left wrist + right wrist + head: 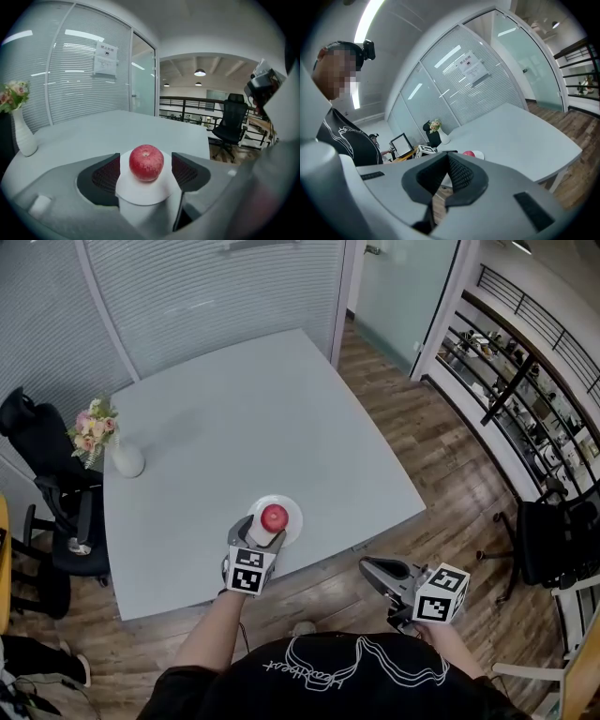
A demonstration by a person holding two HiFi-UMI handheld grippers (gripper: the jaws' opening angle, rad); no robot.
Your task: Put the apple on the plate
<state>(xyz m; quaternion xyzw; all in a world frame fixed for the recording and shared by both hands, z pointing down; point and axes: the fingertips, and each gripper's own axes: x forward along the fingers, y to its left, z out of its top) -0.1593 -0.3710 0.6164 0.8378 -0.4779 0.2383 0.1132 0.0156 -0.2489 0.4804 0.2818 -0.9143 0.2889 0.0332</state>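
Red apple (274,517) is sitting on the white plate (294,514). I am holding the left gripper (263,535) at its 7 o'clock, jaws spread wide on either side, pressing nothing. Right gripper (368,568) is hanging at 4 o'clock, off the table (244,418), jaws together.

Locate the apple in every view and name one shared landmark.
Head view: apple lower centre, on the plate.
Left gripper view: centre, between the open jaws.
Right gripper view: small red spot just above the jaws.
Shared landmark: the flower vase.
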